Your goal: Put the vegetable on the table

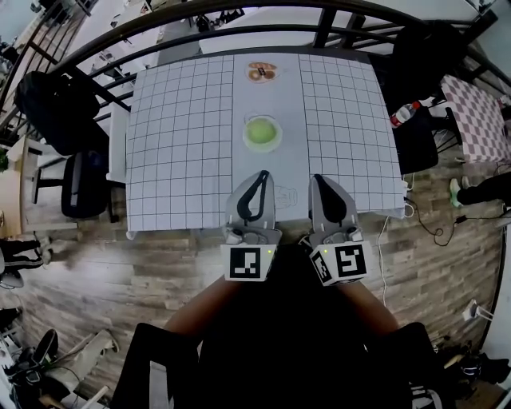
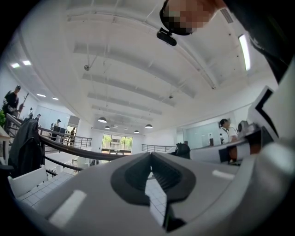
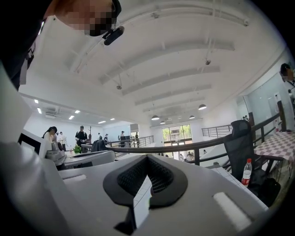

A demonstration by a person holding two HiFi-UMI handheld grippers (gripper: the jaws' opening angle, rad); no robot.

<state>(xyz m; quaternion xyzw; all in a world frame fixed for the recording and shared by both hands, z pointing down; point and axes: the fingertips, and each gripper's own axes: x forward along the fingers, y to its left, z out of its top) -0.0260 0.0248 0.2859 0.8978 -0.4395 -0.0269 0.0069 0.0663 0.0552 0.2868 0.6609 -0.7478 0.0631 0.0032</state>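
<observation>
In the head view a round green vegetable (image 1: 262,132) lies in a pale dish (image 1: 248,140) at the middle of the table (image 1: 184,144), which has a white cloth with a black grid. My left gripper (image 1: 262,175) and right gripper (image 1: 317,180) hover side by side over the table's near edge, short of the dish. Both are shut with nothing held. In the left gripper view the left gripper (image 2: 150,154) points up at the hall, its tips together. The right gripper (image 3: 146,156) stands the same way in the right gripper view.
A second plate (image 1: 261,72) with brown food sits near the table's far edge. Black chairs (image 1: 56,112) stand to the left, and a dark railing (image 1: 200,20) curves behind. A red-capped bottle (image 1: 404,113) and a checked table (image 1: 479,112) are at the right.
</observation>
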